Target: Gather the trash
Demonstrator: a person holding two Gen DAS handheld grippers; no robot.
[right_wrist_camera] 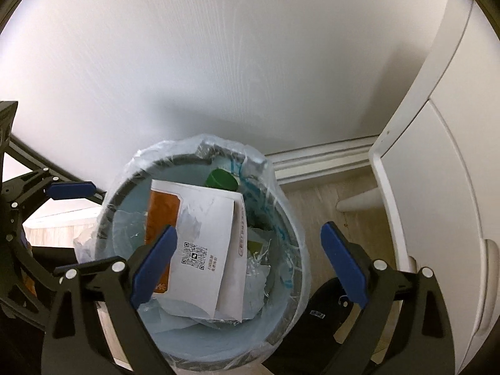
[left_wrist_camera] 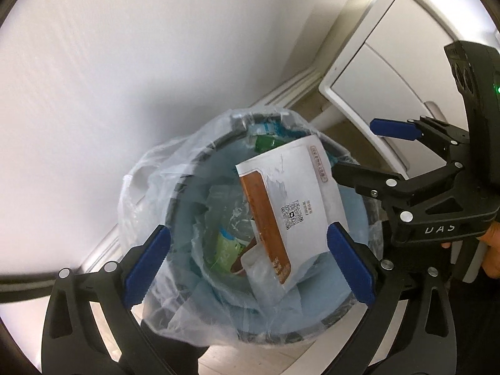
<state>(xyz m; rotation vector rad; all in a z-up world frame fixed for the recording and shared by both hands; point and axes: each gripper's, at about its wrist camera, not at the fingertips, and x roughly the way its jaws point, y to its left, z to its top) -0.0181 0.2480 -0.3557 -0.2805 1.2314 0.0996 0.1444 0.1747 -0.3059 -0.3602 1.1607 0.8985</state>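
Left gripper [left_wrist_camera: 250,262] and right gripper [right_wrist_camera: 247,268] were seen spread wide, empty, above the bin [right_wrist_camera: 282,325]; envelope [left_wrist_camera: 293,200] deposited (further trash presumably to be sought next).

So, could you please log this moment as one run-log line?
left hand-held gripper: open, empty | right hand-held gripper: open, empty | white-and-orange packet: inside lined bin

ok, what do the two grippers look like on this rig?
Both match: black angular linkage frames with silver round rivets and flat blue pads with serrated inner edges on the fingers. That holds for the left gripper and the right gripper. From the left view, the right gripper's black body carries white lettering and a green light. No cables or sleeves are visible.
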